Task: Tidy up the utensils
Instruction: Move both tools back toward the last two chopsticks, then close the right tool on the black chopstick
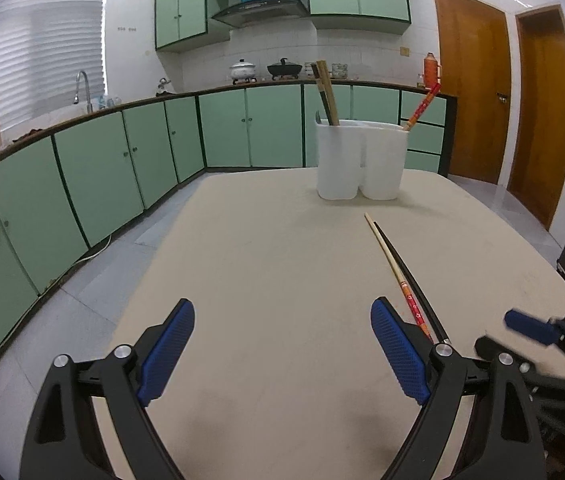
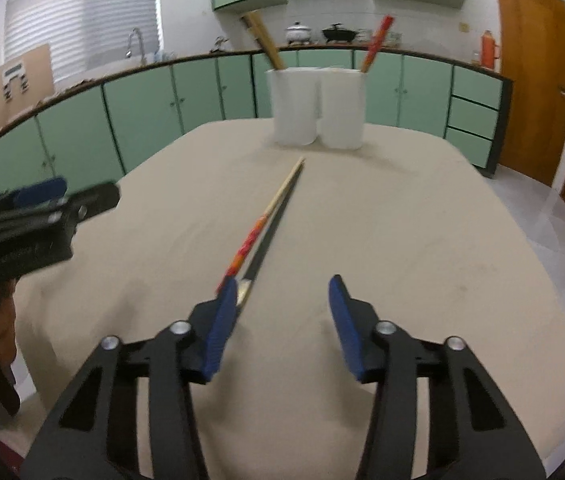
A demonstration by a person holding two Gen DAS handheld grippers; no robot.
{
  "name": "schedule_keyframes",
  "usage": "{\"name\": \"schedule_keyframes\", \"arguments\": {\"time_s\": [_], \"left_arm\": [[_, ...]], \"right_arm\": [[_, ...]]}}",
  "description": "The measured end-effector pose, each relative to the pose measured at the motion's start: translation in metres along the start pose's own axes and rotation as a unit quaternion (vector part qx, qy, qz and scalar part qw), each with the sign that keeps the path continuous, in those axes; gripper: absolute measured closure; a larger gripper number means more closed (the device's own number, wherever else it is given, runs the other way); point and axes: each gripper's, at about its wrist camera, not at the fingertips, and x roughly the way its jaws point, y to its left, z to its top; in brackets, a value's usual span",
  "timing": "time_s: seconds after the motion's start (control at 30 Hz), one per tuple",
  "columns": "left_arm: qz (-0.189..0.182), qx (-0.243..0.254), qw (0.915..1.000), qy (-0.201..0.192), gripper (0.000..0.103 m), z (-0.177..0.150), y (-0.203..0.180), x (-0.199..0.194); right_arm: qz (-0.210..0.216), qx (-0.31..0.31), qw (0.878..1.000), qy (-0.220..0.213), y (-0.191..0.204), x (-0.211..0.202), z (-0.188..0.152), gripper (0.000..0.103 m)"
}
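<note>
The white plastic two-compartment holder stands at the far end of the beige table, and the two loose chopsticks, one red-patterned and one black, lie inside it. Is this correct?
Not quite. The red-patterned chopstick and black chopstick lie flat on the beige table, in front of the white plastic two-compartment holder, as the right wrist view shows.

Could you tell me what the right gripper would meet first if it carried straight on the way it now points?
Probably the two chopsticks lying on the table: their near ends sit by the right gripper at its left finger. Depth is unclear; the white holder stands farther on.
</note>
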Motion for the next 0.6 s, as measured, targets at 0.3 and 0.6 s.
{"name": "schedule_keyframes", "arguments": {"time_s": [0.3, 0.6], "left_arm": [[-0.009, 0.004, 1.0, 0.0, 0.015, -0.004, -0.007, -0.004], [-0.008, -0.006, 0.9999, 0.008, 0.015, -0.005, -0.003, 0.0]], "right_arm": [[0.018, -0.02, 0.999, 0.032, 0.012, 0.009, -0.006, 0.075], [0.037, -0.03, 0.998, 0.049, 0.016, 0.014, -0.009, 0.093]]}}
